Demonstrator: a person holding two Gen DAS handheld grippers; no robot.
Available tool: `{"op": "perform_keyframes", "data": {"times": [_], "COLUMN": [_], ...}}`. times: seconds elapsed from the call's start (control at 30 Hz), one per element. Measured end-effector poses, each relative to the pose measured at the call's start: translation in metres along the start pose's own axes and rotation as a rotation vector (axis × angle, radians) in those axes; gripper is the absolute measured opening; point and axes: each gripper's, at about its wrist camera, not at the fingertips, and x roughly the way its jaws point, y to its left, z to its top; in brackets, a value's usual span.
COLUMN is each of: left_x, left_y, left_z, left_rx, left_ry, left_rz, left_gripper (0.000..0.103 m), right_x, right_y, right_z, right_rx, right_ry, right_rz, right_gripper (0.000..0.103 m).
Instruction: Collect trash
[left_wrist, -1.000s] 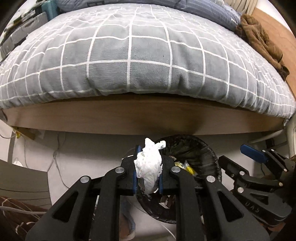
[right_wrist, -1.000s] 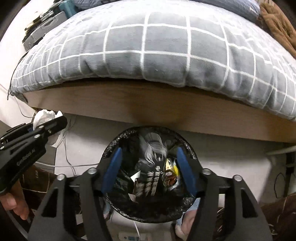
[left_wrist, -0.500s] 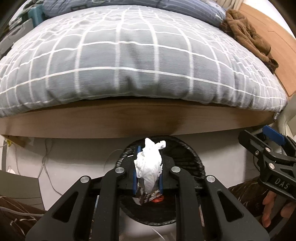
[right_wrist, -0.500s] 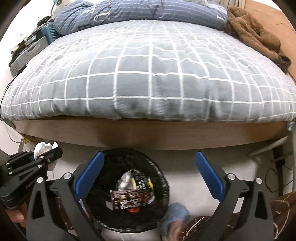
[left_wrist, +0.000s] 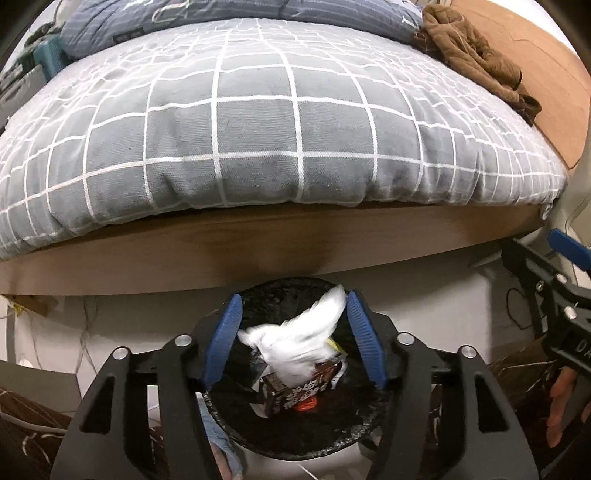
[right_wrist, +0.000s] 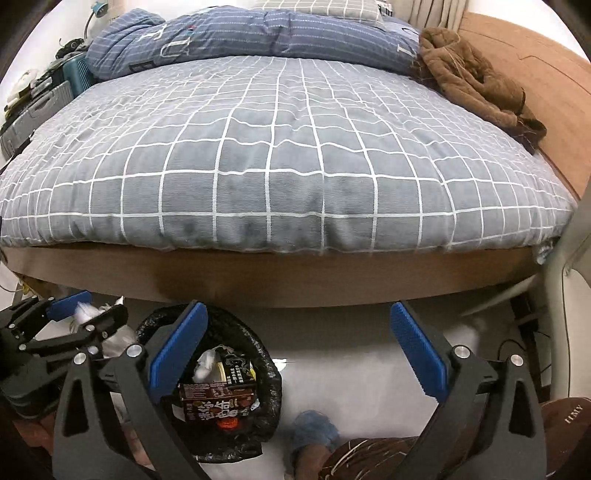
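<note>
A round bin with a black liner (left_wrist: 295, 439) stands on the floor in front of the bed; it also shows in the right wrist view (right_wrist: 269, 398). It holds a brown carton (left_wrist: 299, 391) and other wrappers. My left gripper (left_wrist: 293, 332) is open right above the bin. A crumpled white tissue (left_wrist: 295, 339) lies between its spread blue pads, blurred, over the bin's contents. My right gripper (right_wrist: 295, 343) is wide open and empty, to the right of the bin. The left gripper shows at the right wrist view's left (right_wrist: 85, 314).
A bed with a grey checked duvet (right_wrist: 277, 155) and wooden frame (right_wrist: 277, 280) fills the view ahead. A brown garment (right_wrist: 476, 85) lies at its far right. A blue slipper (right_wrist: 314, 432) sits on the pale floor beside the bin. Cables run along both sides.
My left gripper has opened over the bin and let go of the tissue, which is dropping in. My right gripper has opened wide and drawn back and up from the bin.
</note>
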Motion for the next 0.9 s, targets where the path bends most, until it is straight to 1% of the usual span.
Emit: {"op": "perform_keyframes", "data": {"times": [0.03,0.07,0.1,0.13,0.2,0.27,0.33,0.37,0.4,0.47,0.53,0.63,0.7,0.9], "left_x": [0.001,0.001,0.001,-0.001,-0.011,-0.022,-0.029,-0.035,-0.042,-0.058,-0.079,-0.106,-0.123,-0.169], "left_y": [0.001,0.003,0.005,0.008,0.015,0.021,0.021,0.024,0.026,0.027,0.031,0.038,0.041,0.049], "left_z": [-0.001,-0.001,-0.001,-0.002,0.0,0.005,0.011,0.016,0.02,0.029,0.038,0.044,0.046,0.045], "left_rx": [-0.002,-0.005,-0.008,-0.013,-0.025,-0.014,-0.011,-0.018,-0.031,-0.055,-0.059,-0.068,-0.074,-0.099], "left_ry": [-0.001,-0.003,-0.006,-0.015,-0.06,-0.098,-0.113,-0.121,-0.129,-0.167,-0.216,-0.261,-0.279,-0.325], "left_rz": [0.01,0.015,0.02,0.025,0.037,0.057,0.076,0.086,0.088,0.075,0.094,0.121,0.108,0.088], "left_gripper": [0.07,0.072,0.079,0.088,0.097,0.097,0.097,0.097,0.097,0.097,0.097,0.097,0.097,0.097], "right_x": [0.0,0.0,0.0,-0.001,-0.007,-0.014,-0.02,-0.022,-0.026,-0.037,-0.05,-0.071,-0.085,-0.126], "right_y": [0.002,0.003,0.005,0.006,0.007,0.011,0.015,0.016,0.019,0.022,0.026,0.029,0.03,0.038], "right_z": [0.001,0.001,0.002,0.002,0.005,0.008,0.012,0.014,0.019,0.028,0.036,0.047,0.052,0.059], "right_rx": [-0.001,-0.003,-0.004,-0.002,0.0,-0.012,-0.019,-0.02,-0.015,0.0,-0.004,-0.001,0.001,-0.007], "right_ry": [0.0,0.001,-0.002,-0.006,-0.038,-0.07,-0.098,-0.1,-0.108,-0.143,-0.173,-0.199,-0.203,-0.23], "right_rz": [-0.001,0.001,0.003,0.002,-0.001,-0.006,0.002,0.01,0.039,0.066,0.074,0.082,0.104,0.106], "right_gripper": [0.095,0.095,0.095,0.095,0.095,0.095,0.095,0.095,0.095,0.095,0.095,0.095,0.095,0.095]}}
